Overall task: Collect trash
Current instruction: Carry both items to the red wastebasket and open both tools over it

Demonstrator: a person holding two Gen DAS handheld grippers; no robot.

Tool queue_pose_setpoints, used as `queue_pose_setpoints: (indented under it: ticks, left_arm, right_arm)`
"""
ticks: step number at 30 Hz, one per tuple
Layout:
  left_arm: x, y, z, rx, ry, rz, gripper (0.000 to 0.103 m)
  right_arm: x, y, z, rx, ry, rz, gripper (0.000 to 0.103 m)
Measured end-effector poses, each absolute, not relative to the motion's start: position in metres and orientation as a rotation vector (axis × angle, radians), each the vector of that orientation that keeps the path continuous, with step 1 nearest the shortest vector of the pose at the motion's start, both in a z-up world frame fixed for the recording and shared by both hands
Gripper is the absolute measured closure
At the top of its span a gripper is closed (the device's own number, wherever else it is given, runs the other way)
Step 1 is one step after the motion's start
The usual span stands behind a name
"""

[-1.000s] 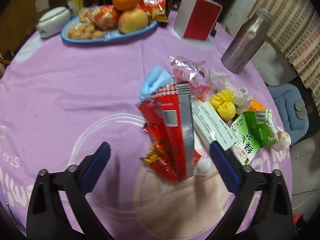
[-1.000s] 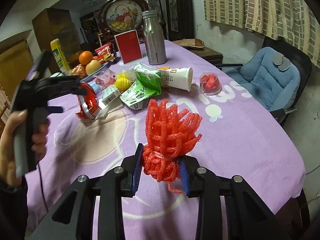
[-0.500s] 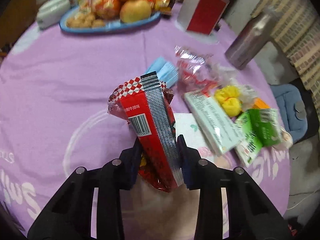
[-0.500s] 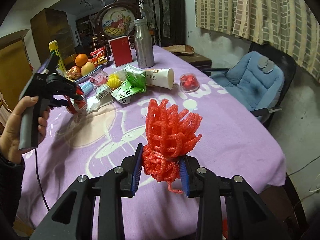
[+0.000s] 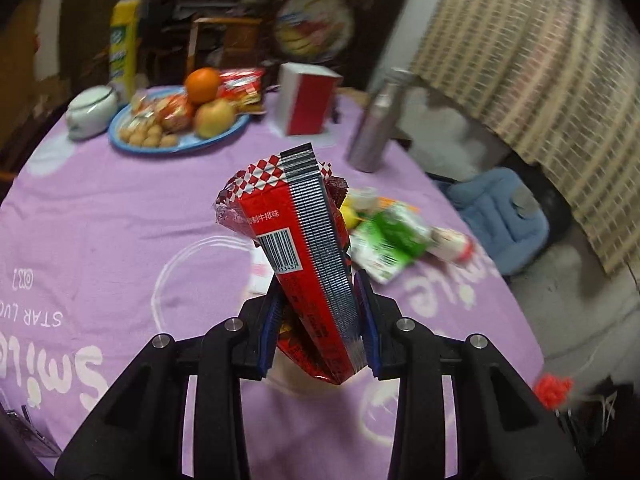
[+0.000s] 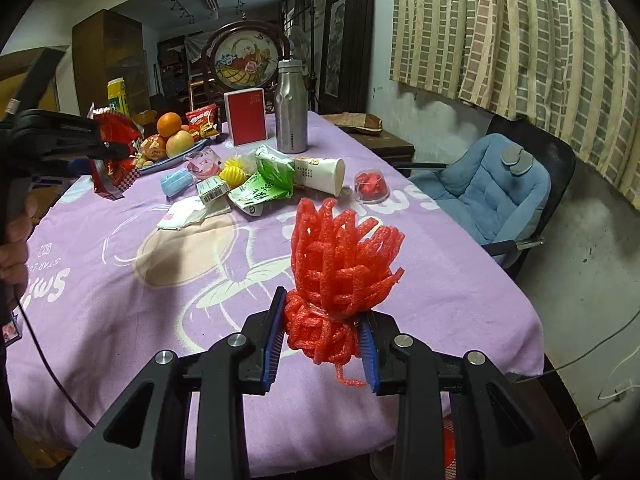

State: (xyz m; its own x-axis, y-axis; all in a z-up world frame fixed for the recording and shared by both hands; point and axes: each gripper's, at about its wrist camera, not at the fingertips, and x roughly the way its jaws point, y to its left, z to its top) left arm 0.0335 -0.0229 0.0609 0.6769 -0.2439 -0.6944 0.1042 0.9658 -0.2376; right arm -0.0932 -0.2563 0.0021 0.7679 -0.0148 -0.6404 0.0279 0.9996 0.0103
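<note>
Both grippers loaded: left gripper (image 5: pixel 320 322) fingers clamp red snack wrapper (image 5: pixel 298 256), long axis toward 12, lifted off worktop (image 6: pixel 168 280); right gripper (image 6: pixel 322 338) fingers pinch red foam net (image 6: pixel 340 272); remaining trash pile (image 6: pixel 260 184) lies ~11 o'clock, nearer left hand.

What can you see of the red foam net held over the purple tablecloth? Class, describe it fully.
The red foam mesh fruit net looks like soft, spongy plastic foam woven into open diamond loops. It is bunched and tied at its lower end into a crumpled knot, with the loose strands fanning upward and a thin tail hanging below. The right gripper is shut on that knot, its blue-padded jaws pressing both sides. The net stands roughly upright, lifted clear of the purple tablecloth; nothing else touches it.
</note>
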Motion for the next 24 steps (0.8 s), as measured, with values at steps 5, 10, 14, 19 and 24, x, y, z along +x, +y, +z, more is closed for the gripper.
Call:
queue_pose_setpoints:
  ticks: [5, 10, 14, 19, 24]
  left_arm:
    - [0.001, -0.072, 0.071, -0.076, 0.773, -0.34, 0.067]
    - [-0.035, -0.145, 0.067, 0.052, 0.764, -0.533, 0.067]
    - [-0.062, -0.208, 0.051, 0.151, 0.78, -0.686, 0.067]
    - [-0.103, -0.297, 0.013, 0.302, 0.806, -0.888, 0.067]
    - [-0.136, -0.385, -0.042, 0.438, 0.893, -1.05, 0.067]
  right_arm:
    - [-0.108, -0.271, 0.004, 0.032, 0.672, -0.054, 0.07]
    - [-0.126, -0.302, -0.001, 0.052, 0.664, -0.113, 0.07]
    - [-0.157, -0.354, -0.013, 0.085, 0.67, -0.231, 0.07]
    - [-0.203, -0.439, -0.058, 0.199, 0.755, -0.422, 0.07]
    - [-0.239, -0.514, -0.137, 0.368, 0.913, -0.53, 0.07]
